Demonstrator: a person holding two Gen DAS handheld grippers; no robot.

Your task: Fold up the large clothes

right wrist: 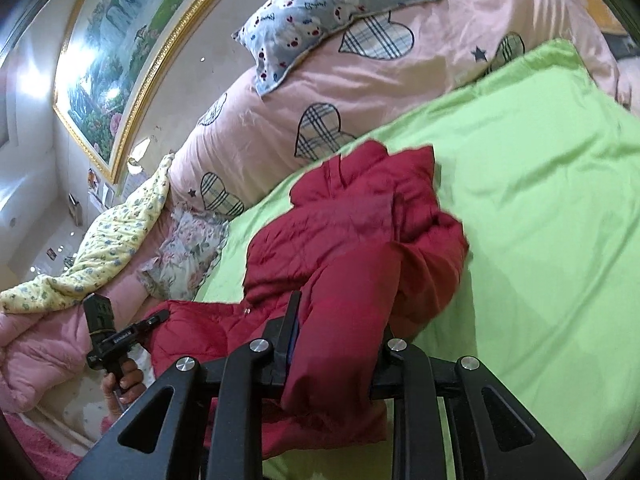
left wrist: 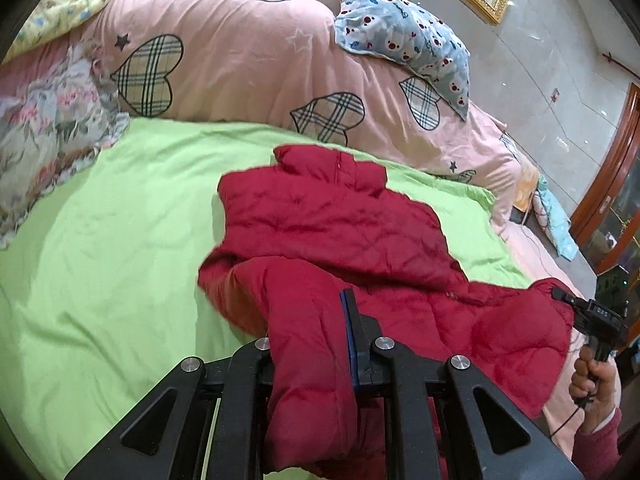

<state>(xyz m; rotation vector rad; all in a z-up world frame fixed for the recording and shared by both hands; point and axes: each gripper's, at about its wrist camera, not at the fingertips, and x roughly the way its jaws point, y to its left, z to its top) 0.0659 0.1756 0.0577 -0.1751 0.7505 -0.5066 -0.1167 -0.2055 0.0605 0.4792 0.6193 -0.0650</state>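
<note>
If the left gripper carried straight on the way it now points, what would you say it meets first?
Probably the red padded jacket itself: the left gripper, already shut on its hem, points at the body lying on the green sheet. Beyond that lies the pink quilt, though depth is hard to judge.

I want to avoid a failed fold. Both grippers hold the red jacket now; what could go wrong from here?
1. The puffy red jacket bunches thickly in the left gripper and right gripper; it may slip out.
2. The collar end lies rumpled on the green sheet, so the fold could land uneven.
</note>
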